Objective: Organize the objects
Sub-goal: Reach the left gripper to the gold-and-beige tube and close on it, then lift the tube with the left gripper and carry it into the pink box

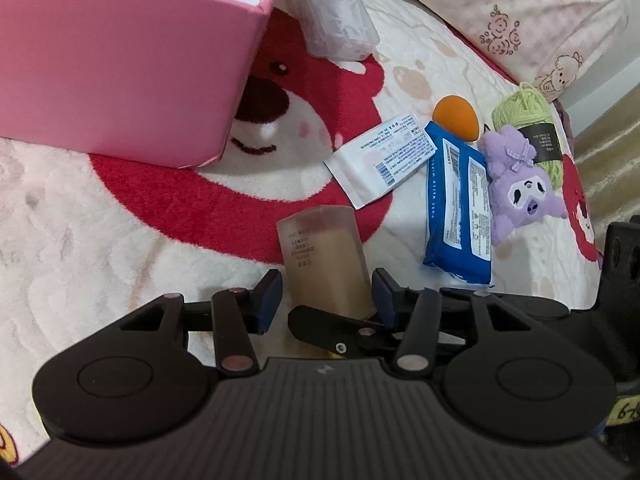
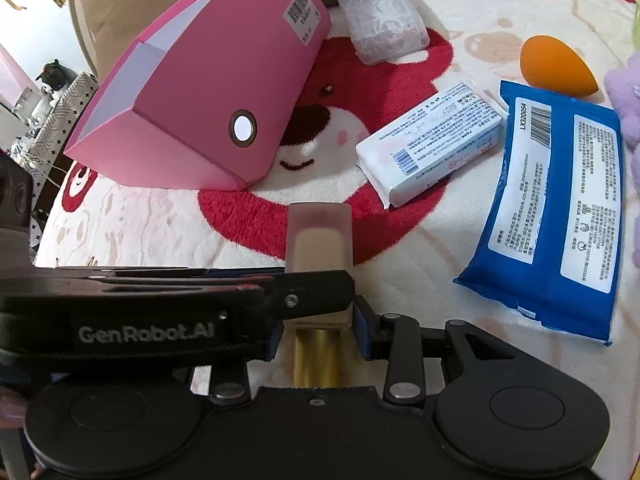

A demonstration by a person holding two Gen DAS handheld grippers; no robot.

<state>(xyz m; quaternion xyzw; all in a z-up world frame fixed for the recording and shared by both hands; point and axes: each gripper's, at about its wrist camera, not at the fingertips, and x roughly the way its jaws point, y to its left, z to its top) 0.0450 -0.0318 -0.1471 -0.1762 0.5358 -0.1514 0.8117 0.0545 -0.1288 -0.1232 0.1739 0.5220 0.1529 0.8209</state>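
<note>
- Frosted bottle (image 2: 319,236) is gripped near its gold cap by the closed right tongs (image 2: 318,322).
- Left tongs (image 1: 326,294) are parted, straddling it loosely.
- Long axis points away, toward the far-left pink box (image 2: 208,92).

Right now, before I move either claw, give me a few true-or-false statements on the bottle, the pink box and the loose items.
1. The right claw is shut on the foundation bottle. True.
2. The pink box sits flat with its opening straight up. False: it is tipped, resting on one lower edge on the blanket.
3. The orange sponge is inside the pink box. False: it lies on the blanket by the top end of the blue wipes pack.
4. The purple plush lies against the blue wipes pack. True.
</note>
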